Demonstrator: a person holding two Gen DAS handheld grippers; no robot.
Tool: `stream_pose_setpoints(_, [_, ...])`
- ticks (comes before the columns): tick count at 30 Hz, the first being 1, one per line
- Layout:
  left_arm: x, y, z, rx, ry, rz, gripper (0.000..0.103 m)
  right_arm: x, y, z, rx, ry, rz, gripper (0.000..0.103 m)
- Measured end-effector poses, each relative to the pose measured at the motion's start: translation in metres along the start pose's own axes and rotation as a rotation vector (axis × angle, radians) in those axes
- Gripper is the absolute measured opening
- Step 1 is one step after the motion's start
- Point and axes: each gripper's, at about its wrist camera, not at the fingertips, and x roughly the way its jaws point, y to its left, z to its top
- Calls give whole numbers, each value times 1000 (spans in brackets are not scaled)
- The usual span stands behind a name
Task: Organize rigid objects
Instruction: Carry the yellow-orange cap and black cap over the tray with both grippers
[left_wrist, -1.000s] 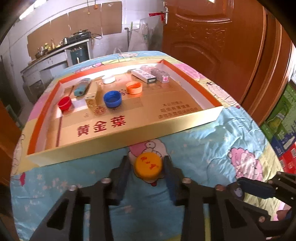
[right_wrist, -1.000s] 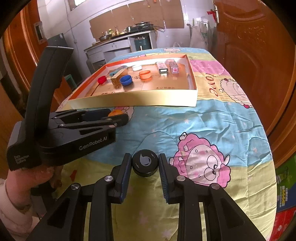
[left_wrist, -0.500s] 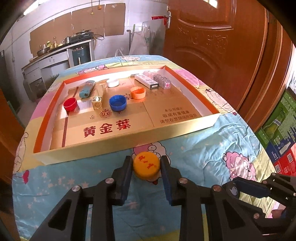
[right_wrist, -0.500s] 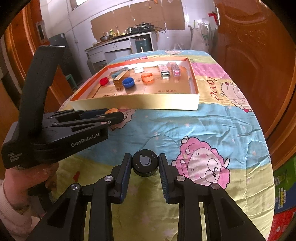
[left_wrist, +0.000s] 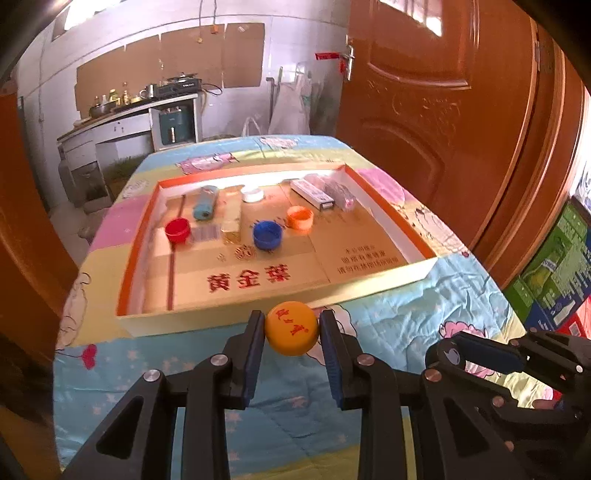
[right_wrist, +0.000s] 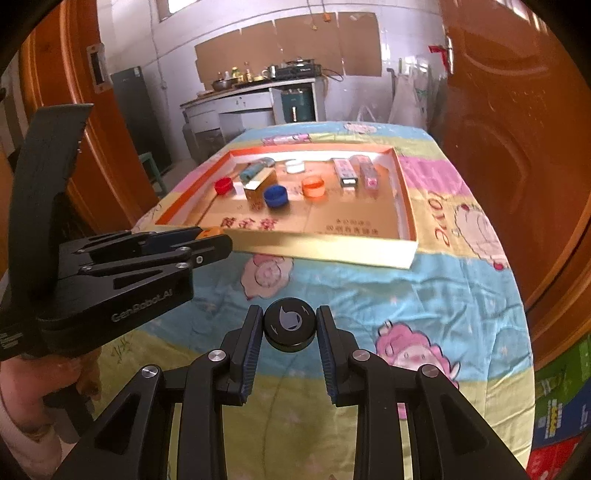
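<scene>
The left hand-held gripper was clamped on an orange cap, held above the quilted table just short of the near wall of the tray. To its right, the right hand-held gripper was clamped on a black cap, well short of the tray. Done well, both caps would probably clear that wall before lowering, landing on bare cardboard short of the blue cap.

Print on the yellow cap unreadable; tray's far boxes motion-blurred.
</scene>
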Motion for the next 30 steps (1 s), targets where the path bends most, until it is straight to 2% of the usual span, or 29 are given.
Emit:
stream_pose_setpoints(16, [-18,41,15,-75,-48,31,31,11,11,38,-45,-25,-6,30])
stream_pose_setpoints(30, [2,65,35,-128,-41,63,31,25,-7,69,-31,-44,-29,30])
